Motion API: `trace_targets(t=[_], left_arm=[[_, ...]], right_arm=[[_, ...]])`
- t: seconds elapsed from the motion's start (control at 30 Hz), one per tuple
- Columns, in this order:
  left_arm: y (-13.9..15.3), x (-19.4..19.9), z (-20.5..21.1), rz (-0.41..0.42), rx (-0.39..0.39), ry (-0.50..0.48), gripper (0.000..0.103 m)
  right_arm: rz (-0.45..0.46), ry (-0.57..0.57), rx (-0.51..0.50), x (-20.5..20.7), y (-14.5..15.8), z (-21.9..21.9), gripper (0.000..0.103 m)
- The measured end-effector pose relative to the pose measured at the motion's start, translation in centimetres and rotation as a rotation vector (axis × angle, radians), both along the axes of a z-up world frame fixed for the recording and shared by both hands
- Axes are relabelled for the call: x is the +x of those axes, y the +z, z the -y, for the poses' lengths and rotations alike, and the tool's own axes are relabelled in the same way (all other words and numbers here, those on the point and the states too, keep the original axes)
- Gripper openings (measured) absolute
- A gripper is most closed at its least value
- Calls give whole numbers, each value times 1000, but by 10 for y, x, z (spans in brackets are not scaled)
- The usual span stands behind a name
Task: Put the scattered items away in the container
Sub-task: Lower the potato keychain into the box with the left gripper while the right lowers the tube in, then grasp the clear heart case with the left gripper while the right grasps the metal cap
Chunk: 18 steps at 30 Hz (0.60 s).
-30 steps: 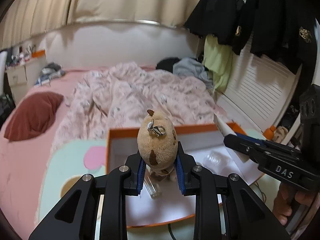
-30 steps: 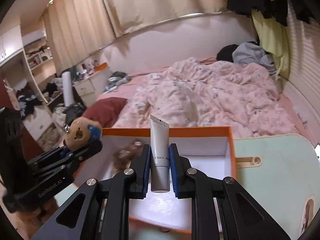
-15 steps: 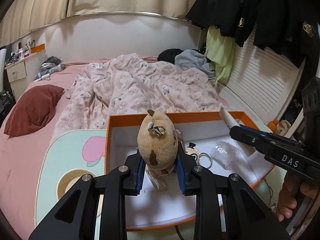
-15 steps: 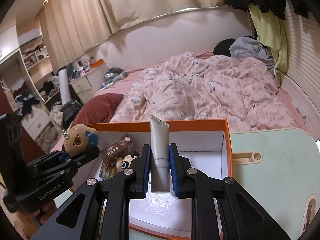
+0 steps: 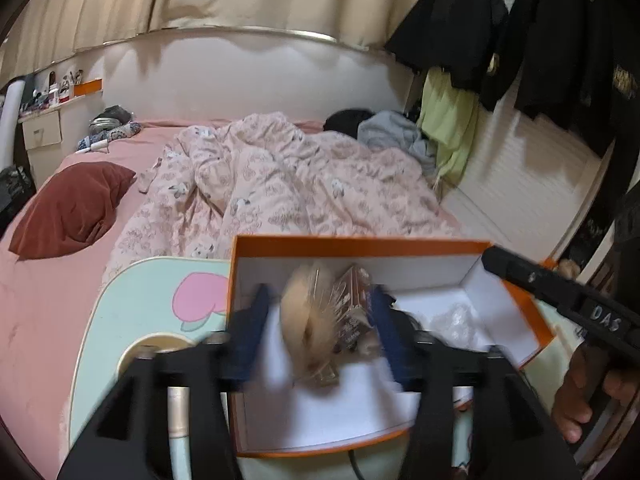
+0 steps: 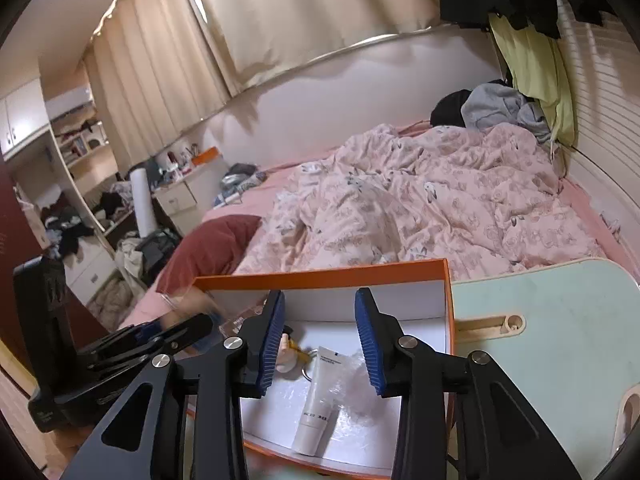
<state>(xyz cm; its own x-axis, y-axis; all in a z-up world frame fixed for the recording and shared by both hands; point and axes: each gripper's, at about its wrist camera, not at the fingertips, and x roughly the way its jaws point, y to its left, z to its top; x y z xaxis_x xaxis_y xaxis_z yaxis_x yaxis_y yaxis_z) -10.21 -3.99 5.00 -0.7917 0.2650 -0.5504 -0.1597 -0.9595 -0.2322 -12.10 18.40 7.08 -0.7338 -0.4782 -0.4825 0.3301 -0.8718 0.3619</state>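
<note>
An orange box with a white inside [image 5: 360, 242] [image 6: 320, 276] stands on the pale green table [image 6: 540, 340]. My left gripper [image 5: 320, 320] hangs over the box's left part, its jaws opening. The tan plush toy [image 5: 308, 316] is a blur between them, free of the pads. Over the box's middle, my right gripper [image 6: 320, 336] also has its jaws opening, with nothing between them. The white tube [image 6: 320, 400] lies flat on the box floor below it. A brown carton [image 5: 352, 304], a small keychain figure [image 6: 286, 350] and clear wrap [image 6: 356, 384] lie in the box too.
Behind the box is a bed with a pink quilt [image 5: 280, 184] and a dark red pillow [image 5: 68, 208]. Dark clothes [image 5: 452, 28] hang at the right. A slim pale tube [image 5: 178, 412] lies on the table left of the box. A hand [image 5: 580, 392] holds the right gripper.
Both grippers opened. The left let go of the plush toy, which drops blurred toward the box. The right released the white tube, which now lies on the box floor.
</note>
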Motion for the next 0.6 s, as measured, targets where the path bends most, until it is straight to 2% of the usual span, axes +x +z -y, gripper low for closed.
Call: trace_targets(t=[0.03, 0.1, 0.27, 0.37, 0.43, 0.6], left_arm=[[4, 4, 3, -24, 29, 1, 70], [11, 12, 10, -66, 67, -13, 70], [20, 36, 26, -83, 135, -10, 70], [14, 58, 26, -1, 133, 1, 70], [7, 79, 22, 61, 135, -28, 70], [-3, 127, 1, 88, 61, -69, 70]], right_arm=[[-1, -1, -8, 1, 1, -1, 36], [-7, -3, -18, 2, 4, -3, 37], [-58, -22, 19, 11, 16, -5, 38], [-68, -19, -1, 17, 21, -12, 43], [-81, -28, -10, 24, 26, -17, 45], [-115, -19, -9, 52, 35, -29, 45]])
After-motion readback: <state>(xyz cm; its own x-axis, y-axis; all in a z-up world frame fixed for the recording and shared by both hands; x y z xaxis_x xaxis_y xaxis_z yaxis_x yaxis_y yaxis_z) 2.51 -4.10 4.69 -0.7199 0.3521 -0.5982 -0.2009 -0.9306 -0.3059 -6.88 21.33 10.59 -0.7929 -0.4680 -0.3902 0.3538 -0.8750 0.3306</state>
